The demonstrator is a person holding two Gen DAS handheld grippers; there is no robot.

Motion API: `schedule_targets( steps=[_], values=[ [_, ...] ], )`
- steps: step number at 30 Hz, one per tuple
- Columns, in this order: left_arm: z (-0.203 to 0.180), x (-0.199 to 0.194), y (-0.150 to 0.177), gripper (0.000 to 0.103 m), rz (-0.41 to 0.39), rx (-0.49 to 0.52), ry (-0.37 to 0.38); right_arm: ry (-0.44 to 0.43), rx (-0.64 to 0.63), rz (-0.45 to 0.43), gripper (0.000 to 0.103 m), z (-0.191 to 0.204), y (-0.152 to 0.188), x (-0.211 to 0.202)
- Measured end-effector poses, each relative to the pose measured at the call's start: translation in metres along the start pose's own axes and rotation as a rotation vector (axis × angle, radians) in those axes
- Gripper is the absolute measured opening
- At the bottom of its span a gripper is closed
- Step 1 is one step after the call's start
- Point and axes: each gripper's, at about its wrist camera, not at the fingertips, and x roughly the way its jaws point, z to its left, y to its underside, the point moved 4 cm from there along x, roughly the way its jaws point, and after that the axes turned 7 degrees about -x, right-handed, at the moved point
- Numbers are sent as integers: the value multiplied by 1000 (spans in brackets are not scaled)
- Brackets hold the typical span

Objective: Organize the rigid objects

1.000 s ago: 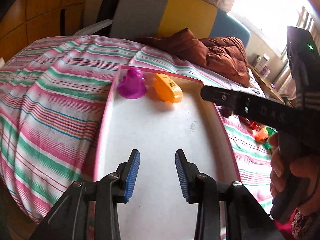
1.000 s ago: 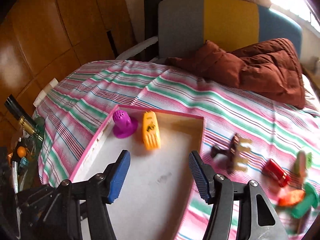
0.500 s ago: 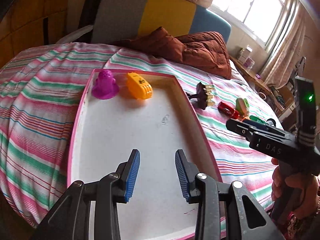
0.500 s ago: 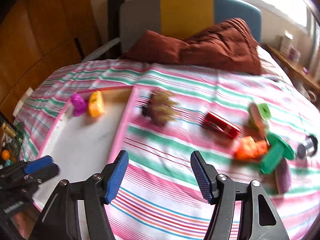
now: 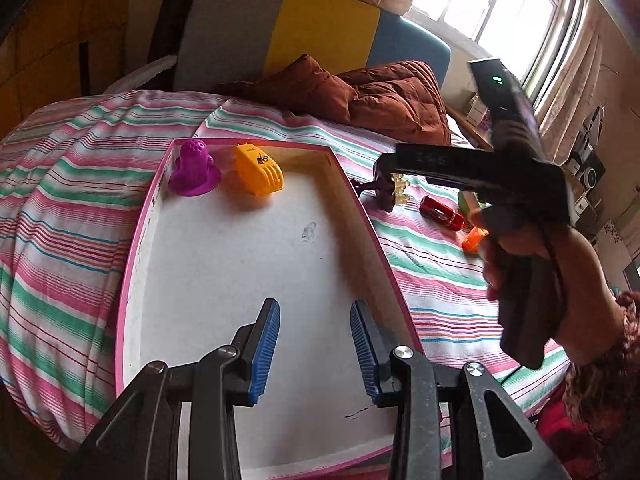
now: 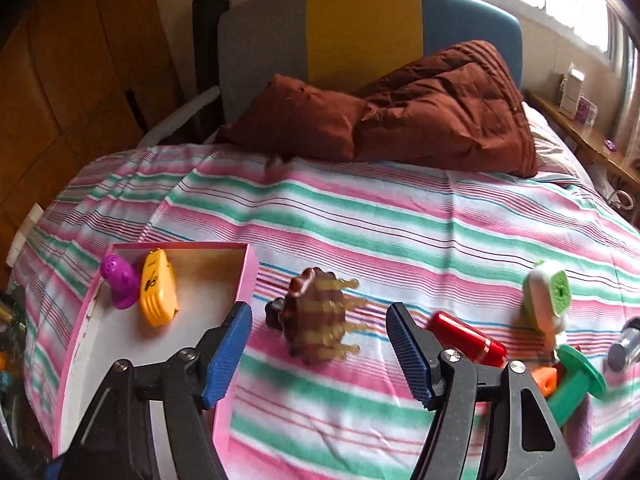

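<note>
A pink-rimmed white tray (image 5: 134, 240) (image 6: 248, 268) lies on the striped bed. In it sit a purple toy (image 5: 194, 168) (image 6: 120, 280) and an orange comb-like piece (image 5: 258, 168) (image 6: 158, 288). My left gripper (image 5: 314, 348) is open and empty above the tray's near end. My right gripper (image 6: 320, 354) is open and empty, hovering just in front of a brown hairbrush (image 6: 316, 316) (image 5: 390, 188) lying right of the tray. A red tube (image 6: 466, 338) (image 5: 442, 212), a green-white piece (image 6: 546, 294), a green spool (image 6: 576, 380) and an orange piece (image 5: 474, 238) lie further right.
A brown quilt and pillow (image 6: 400, 120) lie at the bed's head against a grey, yellow and blue headboard (image 6: 360, 28). A silver object (image 6: 624, 346) sits at the far right. A wooden shelf (image 6: 580, 140) runs under the window. The right-hand tool body (image 5: 516, 184) crosses the left wrist view.
My right gripper has swung back left and closer, bringing the brown hairbrush between its open fingers' line. My left gripper stays over the tray, shifted slightly.
</note>
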Motion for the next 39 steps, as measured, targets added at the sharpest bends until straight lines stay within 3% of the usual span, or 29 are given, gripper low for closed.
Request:
schedule_targets(
  steps=[3, 5, 9, 13, 16, 21, 23, 25, 30, 36, 39],
  values=[
    [2, -1, 0, 37, -1, -7, 2, 33, 17, 54, 67, -4, -2, 17],
    [3, -1, -1, 37, -2, -11, 2, -17, 75, 78, 47, -12, 1, 24],
    [4, 1, -2, 37, 13, -31, 18, -172, 321, 79, 47, -46, 19, 20],
    [1, 0, 0, 37, 15, -35, 31, -310, 570, 86, 37, -81, 53, 12],
    [-7, -2, 1, 37, 13, -19, 41, -339, 647, 81, 40, -96, 75, 0],
    [-22, -3, 1, 37, 11, 11, 51, -263, 531, 60, 43, -106, 94, -33],
    [-29, -2, 1, 37, 13, 20, 60, -239, 474, 29, 54, -115, 101, -50],
    [-39, 0, 1, 37, 21, 40, 72, -205, 409, -6, 58, -125, 107, -68],
    [-66, 5, 1, 37, 33, 102, 86, 0, 271, -49, 58, -163, 115, -95],
    [-99, 13, 0, 37, 49, 167, 91, 140, 284, -78, 58, -221, 126, -103],
    [-111, 19, 2, 38, 58, 194, 75, 152, 340, -74, 58, -241, 135, -102]
  ],
)
